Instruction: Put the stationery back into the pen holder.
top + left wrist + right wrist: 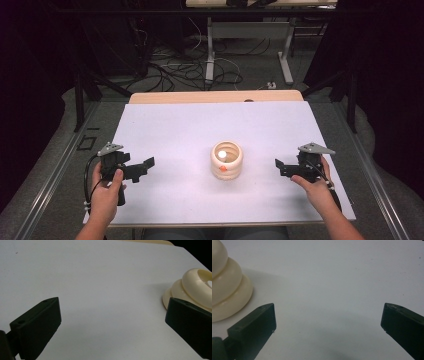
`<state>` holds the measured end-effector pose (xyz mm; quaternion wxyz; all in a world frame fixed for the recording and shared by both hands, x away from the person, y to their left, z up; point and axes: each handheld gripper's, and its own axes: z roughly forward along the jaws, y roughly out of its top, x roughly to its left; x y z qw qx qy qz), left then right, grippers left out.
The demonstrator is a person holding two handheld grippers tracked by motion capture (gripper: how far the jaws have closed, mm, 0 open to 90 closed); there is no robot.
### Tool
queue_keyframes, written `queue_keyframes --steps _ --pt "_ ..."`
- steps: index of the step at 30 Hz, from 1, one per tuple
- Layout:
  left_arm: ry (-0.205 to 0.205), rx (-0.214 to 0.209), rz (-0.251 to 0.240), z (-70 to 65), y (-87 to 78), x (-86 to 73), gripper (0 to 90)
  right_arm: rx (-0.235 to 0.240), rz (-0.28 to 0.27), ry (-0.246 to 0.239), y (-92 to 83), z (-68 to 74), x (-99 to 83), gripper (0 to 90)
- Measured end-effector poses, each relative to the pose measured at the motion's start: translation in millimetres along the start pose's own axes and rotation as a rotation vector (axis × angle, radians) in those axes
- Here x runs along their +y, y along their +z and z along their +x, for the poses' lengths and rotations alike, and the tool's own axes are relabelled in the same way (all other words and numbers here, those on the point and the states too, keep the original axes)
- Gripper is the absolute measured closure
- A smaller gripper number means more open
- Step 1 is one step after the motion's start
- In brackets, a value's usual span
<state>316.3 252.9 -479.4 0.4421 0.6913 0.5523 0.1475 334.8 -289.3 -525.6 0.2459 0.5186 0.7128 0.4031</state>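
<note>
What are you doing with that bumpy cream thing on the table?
A person sits at a white table holding tongs in each hand. The left tongs and the right tongs are both open and hold nothing. Between them stands a cream ringed holder, with a small orange piece at its front. Neither tongs touches it yet.
</note>
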Motion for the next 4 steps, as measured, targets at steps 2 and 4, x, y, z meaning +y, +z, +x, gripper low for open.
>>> queue_keyframes --steps 2,4 --pt "-0.004 0.0 0.004 0.0 -0.3 0.5 0.3 -0.001 0.001 0.004 -0.2 -0.8 -0.5 0.0" --pt "-0.007 0.0 0.003 0.1 0.1 0.5 0.3 -0.005 0.001 0.003 0.1 -1.8 -1.0 0.0"
